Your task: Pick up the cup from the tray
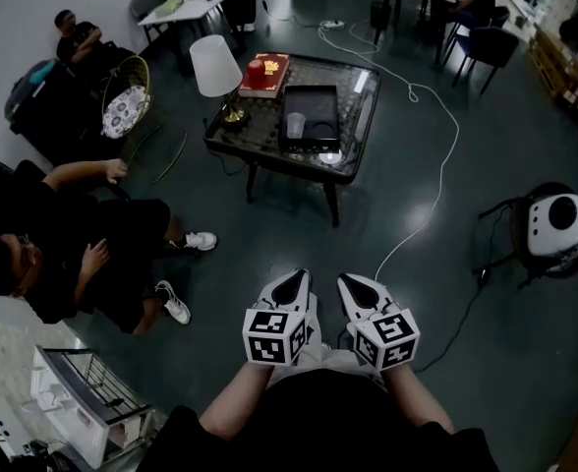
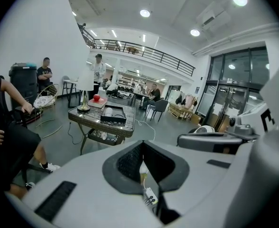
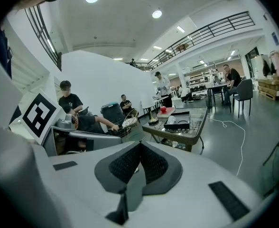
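Observation:
A pale translucent cup (image 1: 296,125) stands upright in the left half of a black tray (image 1: 323,103) on a dark glass-topped table (image 1: 358,126) well ahead of me. The same cup (image 2: 107,111) and tray (image 2: 115,119) look small and distant in the left gripper view, as do the cup (image 3: 171,120) and tray (image 3: 180,123) in the right gripper view. My left gripper (image 1: 291,288) and right gripper (image 1: 360,291) are held side by side close to my body, far short of the table. Both are shut with nothing between the jaws.
On the table stand a white-shaded lamp (image 1: 215,65) and a red apple (image 1: 256,68) on a book. A seated person (image 1: 63,244) is at the left, with legs stretched toward the table. A white cable (image 1: 436,96) runs across the floor; a chair holding a helmet (image 1: 554,226) stands at the right.

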{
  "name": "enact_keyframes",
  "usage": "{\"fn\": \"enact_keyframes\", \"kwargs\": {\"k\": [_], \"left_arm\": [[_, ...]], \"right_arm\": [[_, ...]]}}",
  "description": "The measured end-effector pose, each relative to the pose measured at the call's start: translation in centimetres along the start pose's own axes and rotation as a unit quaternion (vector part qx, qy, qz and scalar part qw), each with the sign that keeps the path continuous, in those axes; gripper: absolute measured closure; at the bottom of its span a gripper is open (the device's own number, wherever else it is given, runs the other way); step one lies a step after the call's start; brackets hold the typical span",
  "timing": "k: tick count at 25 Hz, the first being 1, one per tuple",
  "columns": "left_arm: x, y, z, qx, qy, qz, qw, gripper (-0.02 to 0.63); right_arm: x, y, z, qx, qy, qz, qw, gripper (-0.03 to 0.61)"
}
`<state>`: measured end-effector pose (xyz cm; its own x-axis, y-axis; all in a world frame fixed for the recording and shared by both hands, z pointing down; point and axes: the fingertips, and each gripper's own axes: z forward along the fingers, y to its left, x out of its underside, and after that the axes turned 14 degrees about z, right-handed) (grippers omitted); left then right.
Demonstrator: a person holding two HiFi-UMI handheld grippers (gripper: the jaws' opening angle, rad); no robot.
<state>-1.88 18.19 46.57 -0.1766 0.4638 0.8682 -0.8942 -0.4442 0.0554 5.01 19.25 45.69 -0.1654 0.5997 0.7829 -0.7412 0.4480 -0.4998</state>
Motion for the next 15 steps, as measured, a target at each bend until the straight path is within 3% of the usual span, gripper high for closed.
{"fn": "enact_keyframes", "kwargs": {"k": [15], "left_arm": [[-4.9,7.2,8.2,0.021,0.0,0.005,0.9998,0.603]], "right_arm": [[-7.0,-3.4,9.5,0.018,-0.003,-0.006,1.0,0.568]]}}
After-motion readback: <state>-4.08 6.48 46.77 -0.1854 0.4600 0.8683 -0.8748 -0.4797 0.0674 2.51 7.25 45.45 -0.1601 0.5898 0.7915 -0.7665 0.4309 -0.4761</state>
